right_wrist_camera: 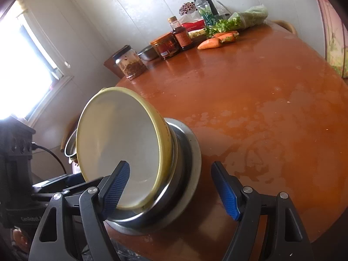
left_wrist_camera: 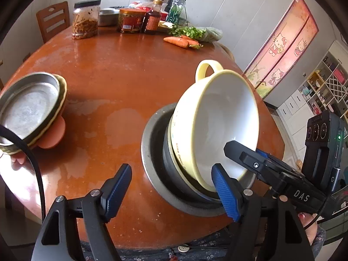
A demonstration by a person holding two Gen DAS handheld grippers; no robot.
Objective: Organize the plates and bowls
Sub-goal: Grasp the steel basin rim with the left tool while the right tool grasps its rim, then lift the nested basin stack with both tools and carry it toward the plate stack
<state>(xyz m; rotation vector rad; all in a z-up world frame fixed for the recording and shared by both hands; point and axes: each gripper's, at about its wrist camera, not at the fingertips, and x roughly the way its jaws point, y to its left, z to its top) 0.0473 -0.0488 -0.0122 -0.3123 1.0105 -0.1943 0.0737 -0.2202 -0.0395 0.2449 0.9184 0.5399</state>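
A yellow bowl with a handle and white inside [left_wrist_camera: 217, 119] sits tilted in a nest of a dark bowl [left_wrist_camera: 174, 169] and a steel bowl [left_wrist_camera: 150, 152] near the table's front edge. It also shows in the right wrist view [right_wrist_camera: 117, 143], with the steel bowl [right_wrist_camera: 191, 165] under it. My left gripper [left_wrist_camera: 171, 189] is open, its right finger by the bowls' near side. My right gripper [right_wrist_camera: 171, 187] is open, with one finger inside the yellow bowl and the other outside it. A steel plate [left_wrist_camera: 28, 106] lies on a stack at the left.
The round brown table [left_wrist_camera: 121, 82] holds jars [left_wrist_camera: 84, 19], a sauce bottle [left_wrist_camera: 153, 17], a steel dish [left_wrist_camera: 107, 17], carrots [left_wrist_camera: 178, 41] and greens [left_wrist_camera: 191, 31] at its far side. A wooden chair [left_wrist_camera: 53, 19] stands behind. An orange mat [left_wrist_camera: 54, 134] lies under the plate stack.
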